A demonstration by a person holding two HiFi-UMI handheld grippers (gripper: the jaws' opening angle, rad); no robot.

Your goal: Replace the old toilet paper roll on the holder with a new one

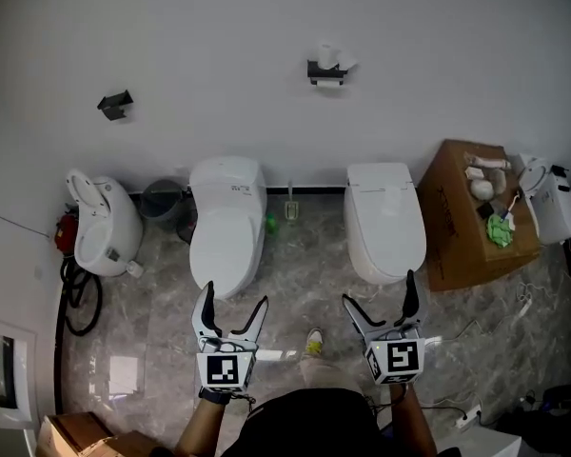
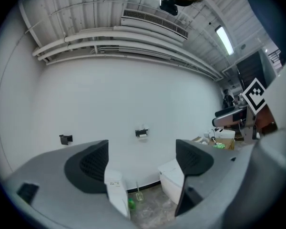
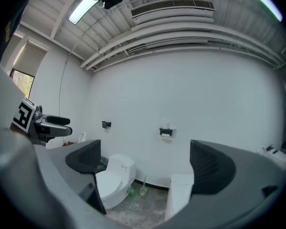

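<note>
Left gripper [image 1: 235,295] and right gripper [image 1: 379,289] are hovering with jaws spread and empty, far from the holder [image 1: 327,74], whose roll [image 1: 329,56], probably light and crushable, is wanting a gentle side pinch.

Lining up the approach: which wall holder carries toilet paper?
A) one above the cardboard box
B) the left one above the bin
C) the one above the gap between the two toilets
C: white paper sits on the holder above that gap, while the left bracket looks bare.
</note>
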